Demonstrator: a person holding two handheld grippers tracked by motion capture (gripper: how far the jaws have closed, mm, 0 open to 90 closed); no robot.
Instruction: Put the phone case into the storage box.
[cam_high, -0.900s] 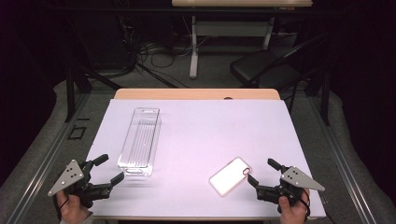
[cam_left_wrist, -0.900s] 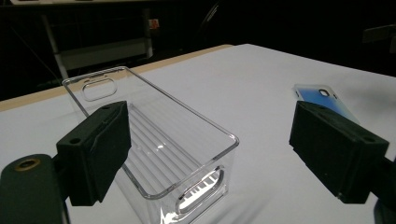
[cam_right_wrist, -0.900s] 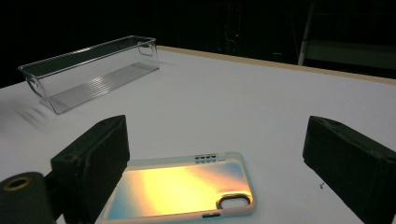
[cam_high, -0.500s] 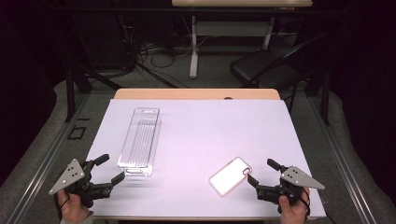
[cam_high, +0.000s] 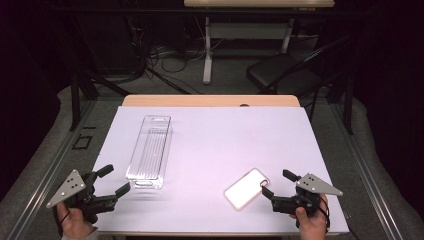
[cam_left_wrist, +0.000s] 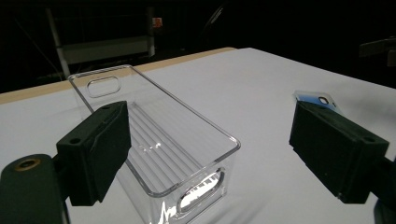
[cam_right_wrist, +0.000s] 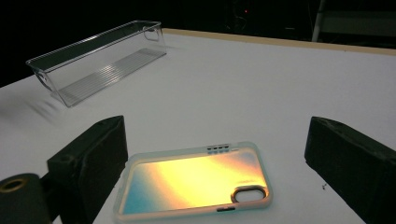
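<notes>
Clear plastic makes up the long, narrow bin (cam_high: 150, 150), which lies on the white-covered bench (cam_high: 215, 135) and serves as the landmark. It has ribbed flooring and a slotted handle cut into each short end, and it sits upright with its open top facing up.

Just off the bin's near short end, toward the person's side of the bench, the left tool (cam_high: 112, 181) hangs released, with its jaws spread wide and nothing between them. In the left gripper view the left tool (cam_left_wrist: 224, 149) frames the bin's (cam_left_wrist: 154, 140) near corner: one jaw overlaps the bin's side wall in the picture, though whether it touches cannot be told.

Well apart from the bin, off to its right and nearer the bench's front edge, lies the phone case (cam_high: 246, 188), flat on the cover. Its face shines gold shading to blue in the right gripper view (cam_right_wrist: 196, 179), with a pale rim and an oval camera cut-out at one corner. The right tool (cam_high: 276, 182) sits just beside the case's far-from-bin end, also released; in its own view the right tool (cam_right_wrist: 219, 172) has its jaws standing wide to either side of the case without closing on it. The bin (cam_right_wrist: 98, 58) appears beyond, near the bench's far left.
</notes>
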